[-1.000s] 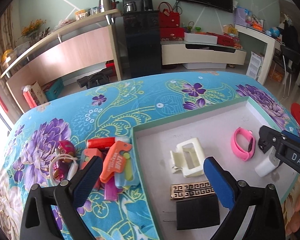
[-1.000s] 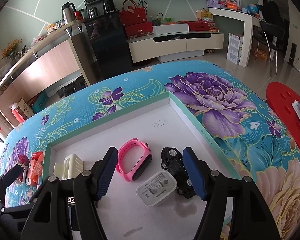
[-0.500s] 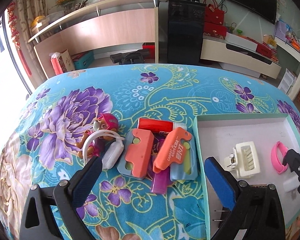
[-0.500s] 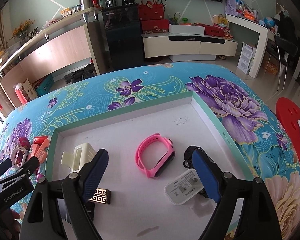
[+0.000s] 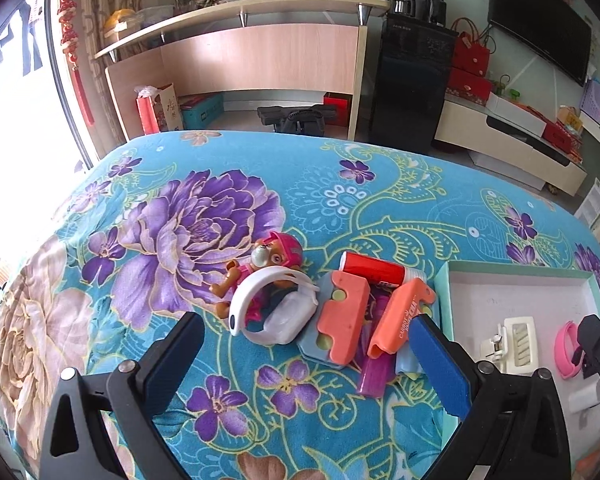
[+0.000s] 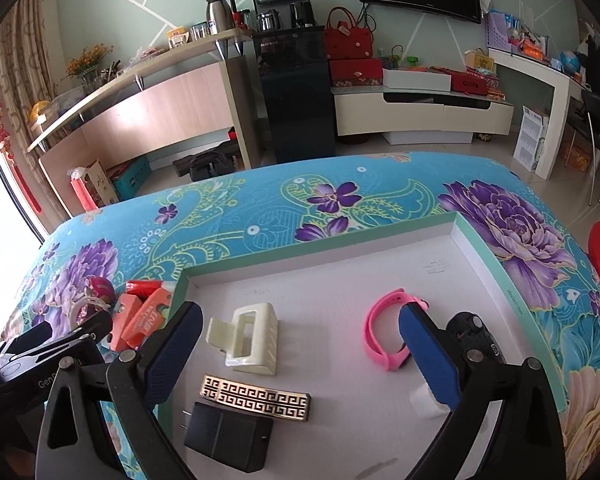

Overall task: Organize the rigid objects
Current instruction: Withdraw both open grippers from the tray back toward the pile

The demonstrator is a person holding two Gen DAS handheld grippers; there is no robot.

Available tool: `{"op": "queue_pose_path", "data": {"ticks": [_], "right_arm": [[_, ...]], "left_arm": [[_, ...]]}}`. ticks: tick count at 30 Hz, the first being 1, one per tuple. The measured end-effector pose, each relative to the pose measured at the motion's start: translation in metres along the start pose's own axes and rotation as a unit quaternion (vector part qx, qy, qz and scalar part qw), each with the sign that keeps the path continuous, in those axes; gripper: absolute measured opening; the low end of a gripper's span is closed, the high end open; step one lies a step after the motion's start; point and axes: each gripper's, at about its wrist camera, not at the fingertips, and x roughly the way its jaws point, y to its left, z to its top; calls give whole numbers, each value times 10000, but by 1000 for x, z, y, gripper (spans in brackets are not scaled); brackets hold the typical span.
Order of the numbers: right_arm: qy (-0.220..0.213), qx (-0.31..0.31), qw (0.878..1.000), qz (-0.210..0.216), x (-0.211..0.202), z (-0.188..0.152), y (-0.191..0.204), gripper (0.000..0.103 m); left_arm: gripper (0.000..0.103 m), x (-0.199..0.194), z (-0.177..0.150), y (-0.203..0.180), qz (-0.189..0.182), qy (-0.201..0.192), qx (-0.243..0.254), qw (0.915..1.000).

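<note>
Only the left wrist view shows the toy dog (image 5: 269, 264) at twelve o'clock of the empty, wide-open left gripper (image 5: 306, 354), while the right gripper (image 6: 300, 354), jaws just opened with nothing between the pads, reveals the black charger (image 6: 228, 436) in the tray (image 6: 512, 280).

Loose toy pile (image 5: 328, 312) beside white tray (image 6: 340, 256) (clip (image 6: 248, 338), pink band (image 6: 384, 332) inside)

Turquoise cloth (image 5: 340, 208) with purple flowers; pink band (image 6: 384, 336); cream clip (image 6: 252, 340); gold-and-black, perhaps Greek-key, bar (image 6: 256, 398).
</note>
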Motion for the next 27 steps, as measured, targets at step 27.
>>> {"op": "queue_pose_path", "data": {"ticks": [27], "right_arm": [[-12,-690,9963,515,19,-11,90,99]], "left_arm": [[103,-13,9,92,379,-69,-830,9958]]}}
